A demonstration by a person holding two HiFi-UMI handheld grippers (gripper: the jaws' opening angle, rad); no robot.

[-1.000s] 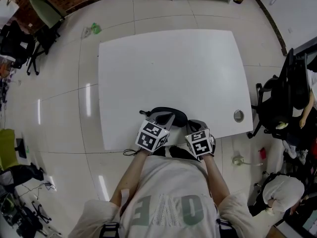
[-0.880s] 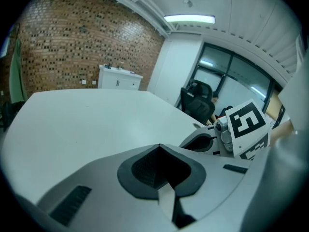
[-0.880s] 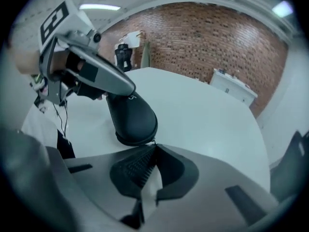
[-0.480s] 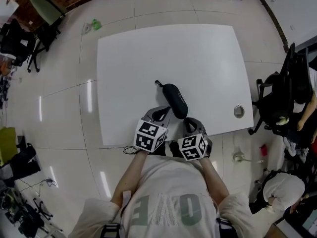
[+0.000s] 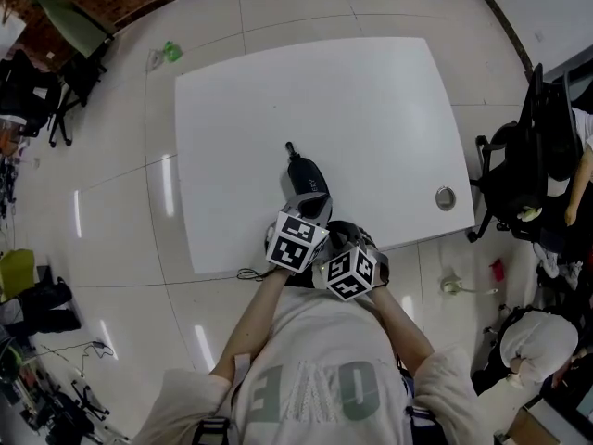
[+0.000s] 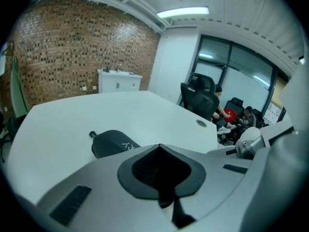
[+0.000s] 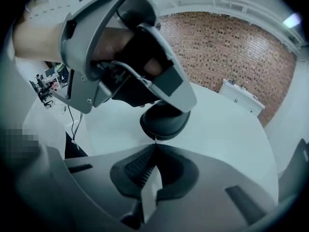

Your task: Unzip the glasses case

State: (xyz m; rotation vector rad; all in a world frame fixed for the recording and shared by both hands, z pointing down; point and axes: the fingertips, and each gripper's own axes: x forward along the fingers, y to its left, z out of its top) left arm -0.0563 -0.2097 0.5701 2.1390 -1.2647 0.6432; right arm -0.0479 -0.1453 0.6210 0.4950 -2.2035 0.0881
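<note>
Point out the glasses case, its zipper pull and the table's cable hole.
glasses case point(image 5: 305, 178), head view, middle of its black shell.
zipper pull point(image 7: 154, 139), right gripper view, the tab itself.
cable hole point(image 5: 446, 197), head view, its grey cap.

Grey left tool point(image 6: 159, 147) and right tool point(image 7: 155, 147) carry black-and-white marker cubes point(image 5: 296, 242).
</note>
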